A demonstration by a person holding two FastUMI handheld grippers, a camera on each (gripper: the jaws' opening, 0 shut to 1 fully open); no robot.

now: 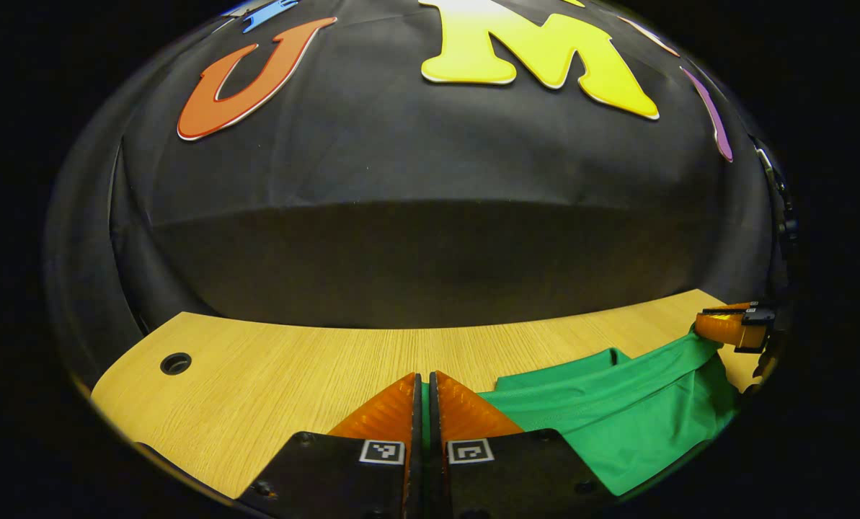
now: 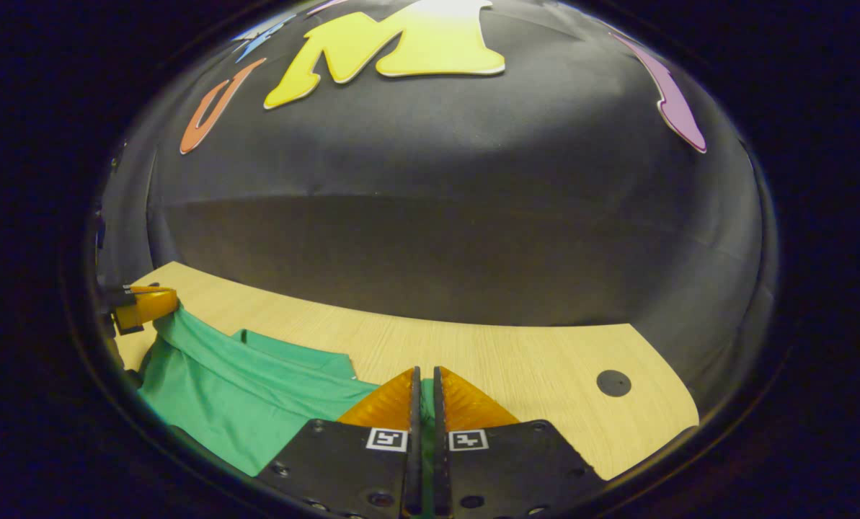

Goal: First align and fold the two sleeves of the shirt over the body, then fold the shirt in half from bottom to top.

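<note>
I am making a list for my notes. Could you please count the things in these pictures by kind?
Shirt: 1
Table: 1
Table holes: 2, one per view
Grippers: 2, left and right, each shut on the shirt
Total: 6

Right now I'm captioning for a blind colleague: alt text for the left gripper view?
The left gripper is shut on a green shirt on a wooden table; the right gripper pinches the shirt's far end.
</note>
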